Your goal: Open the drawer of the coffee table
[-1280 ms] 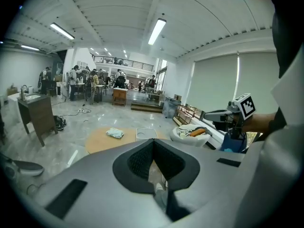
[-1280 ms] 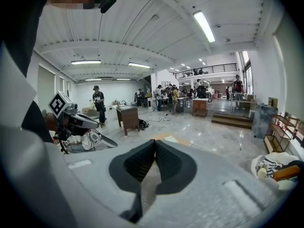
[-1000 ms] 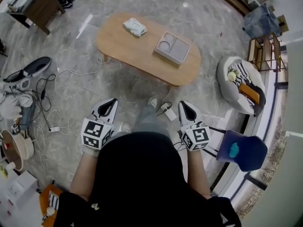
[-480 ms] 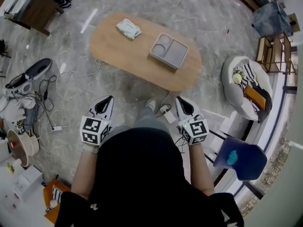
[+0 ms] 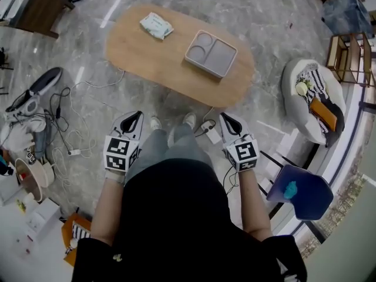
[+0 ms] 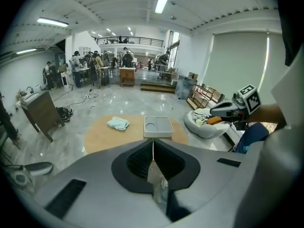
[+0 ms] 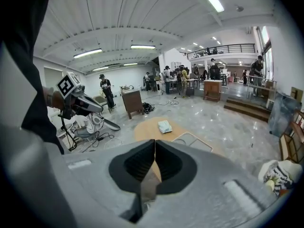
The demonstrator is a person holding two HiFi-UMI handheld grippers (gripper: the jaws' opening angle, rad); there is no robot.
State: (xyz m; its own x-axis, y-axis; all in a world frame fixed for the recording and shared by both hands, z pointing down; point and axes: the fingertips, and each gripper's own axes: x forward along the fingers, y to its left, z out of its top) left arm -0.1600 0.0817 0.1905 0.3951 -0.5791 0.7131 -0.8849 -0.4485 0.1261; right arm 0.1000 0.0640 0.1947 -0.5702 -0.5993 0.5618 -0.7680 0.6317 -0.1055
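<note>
The oval wooden coffee table [image 5: 147, 57] stands on the marble floor ahead of the person's feet. A grey two-part tray [image 5: 211, 53] and a white packet [image 5: 155, 25] lie on it. No drawer shows in any view. My left gripper [image 5: 136, 115] and right gripper [image 5: 226, 117] are held at either side of the person's legs, short of the table's near edge, both shut and empty. The left gripper view looks past its own shut gripper [image 6: 153, 141] to the table [image 6: 104, 132] and tray [image 6: 158, 126]. The right gripper view shows its own shut gripper [image 7: 155, 144] and the table [image 7: 147, 129] beyond.
Cables and a power strip [image 5: 210, 134] lie on the floor by the table's near edge. A white pouf [image 5: 308, 98] and a blue chair [image 5: 299, 190] stand at the right. A dark wooden cabinet [image 5: 29, 4] and floor clutter [image 5: 32, 93] are at the left.
The person has stepped closer to the table. Both grippers have come forward and lower with the body, jaws still shut and empty.
</note>
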